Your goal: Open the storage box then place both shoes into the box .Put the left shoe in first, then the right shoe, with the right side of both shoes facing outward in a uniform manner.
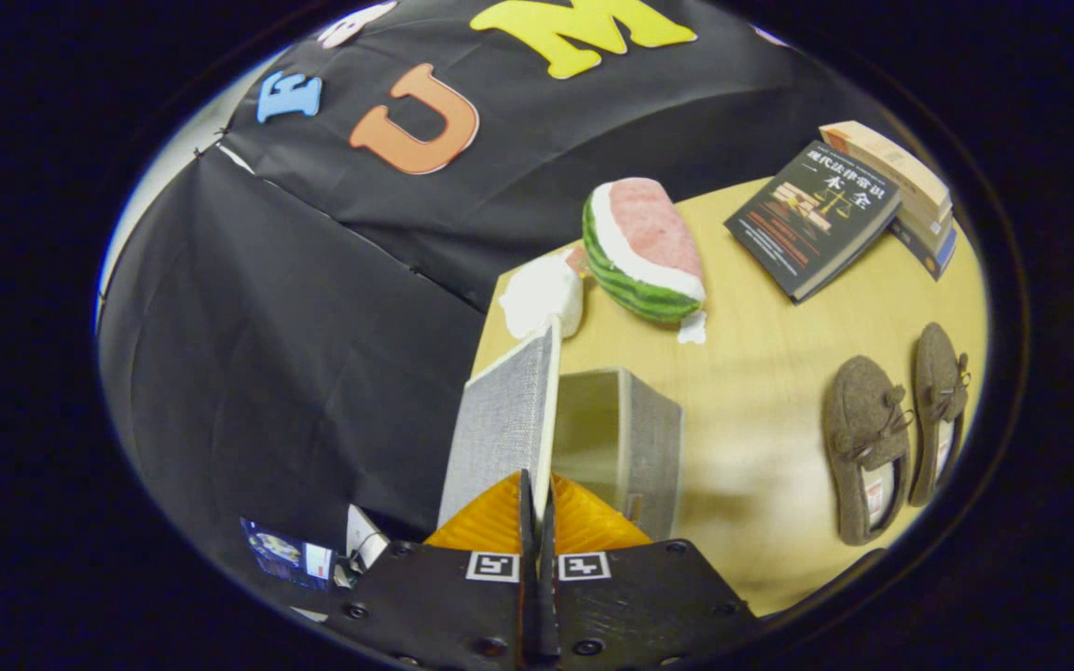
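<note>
I see the grey fabric storage box (621,438) standing open on the pale wooden table (770,373), just ahead of the fingers. Its grey woven lid (504,419) is raised upright at the box's side nearest the black cloth wall (295,308), cream edge facing the box interior. The gripper (537,508) is closed on that lid: both fingers press together on the lid's lower edge, so it is pinched between them.

The interior of the box looks bare as far as I can see into it.

The two brown felt moccasin shoes (896,429) lie side by side on the table, well apart from the box on its far side from the lid, soles down, openings showing light insoles with labels. They are almost touching each other.

Beyond the box, near the table's corner, sits a plush watermelon slice (644,247), red face and green striped rind, with a white soft lump (542,294) just beside it. Further along lies a dark-covered book (812,219), leaning against a small stack of books (910,191).
</note>
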### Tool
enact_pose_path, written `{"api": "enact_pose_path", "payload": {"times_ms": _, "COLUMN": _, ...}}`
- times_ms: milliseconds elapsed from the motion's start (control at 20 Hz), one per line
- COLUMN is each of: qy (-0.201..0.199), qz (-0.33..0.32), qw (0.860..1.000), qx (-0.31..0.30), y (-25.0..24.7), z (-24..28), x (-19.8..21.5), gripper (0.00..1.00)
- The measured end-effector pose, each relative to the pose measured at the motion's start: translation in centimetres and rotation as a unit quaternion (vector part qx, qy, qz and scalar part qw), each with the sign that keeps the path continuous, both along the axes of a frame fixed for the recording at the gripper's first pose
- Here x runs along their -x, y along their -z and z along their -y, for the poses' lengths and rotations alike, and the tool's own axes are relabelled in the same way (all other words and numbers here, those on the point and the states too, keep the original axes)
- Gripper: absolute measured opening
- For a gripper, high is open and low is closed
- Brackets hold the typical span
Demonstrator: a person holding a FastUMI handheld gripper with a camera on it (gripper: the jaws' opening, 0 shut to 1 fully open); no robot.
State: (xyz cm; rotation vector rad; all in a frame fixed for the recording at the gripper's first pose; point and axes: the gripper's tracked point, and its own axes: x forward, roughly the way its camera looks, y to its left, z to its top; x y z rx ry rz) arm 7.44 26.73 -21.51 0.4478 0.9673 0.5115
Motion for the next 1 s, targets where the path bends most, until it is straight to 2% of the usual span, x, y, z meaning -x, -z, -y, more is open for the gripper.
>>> {"api": "enact_pose_path", "payload": {"times_ms": 400, "qy": -0.046, "qz": 0.047, "qw": 0.998, "qx": -0.014, "y": -5.7, "z": -9.1, "x": 2.4, "gripper": 0.01}}
{"api": "enact_pose_path", "payload": {"times_ms": 800, "qy": -0.08, "qz": 0.083, "qw": 0.993, "qx": -0.011, "y": -6.8, "z": -18.1, "x": 4.0, "gripper": 0.06}}
{"api": "enact_pose_path", "payload": {"times_ms": 900, "qy": -0.085, "qz": 0.103, "qw": 0.991, "qx": 0.002, "y": -6.6, "z": -19.5, "x": 4.1, "gripper": 0.19}}
{"api": "enact_pose_path", "payload": {"times_ms": 1000, "qy": -0.093, "qz": 0.111, "qw": 0.989, "qx": 0.005, "y": -6.5, "z": -20.3, "x": 5.2, "gripper": 0.44}}
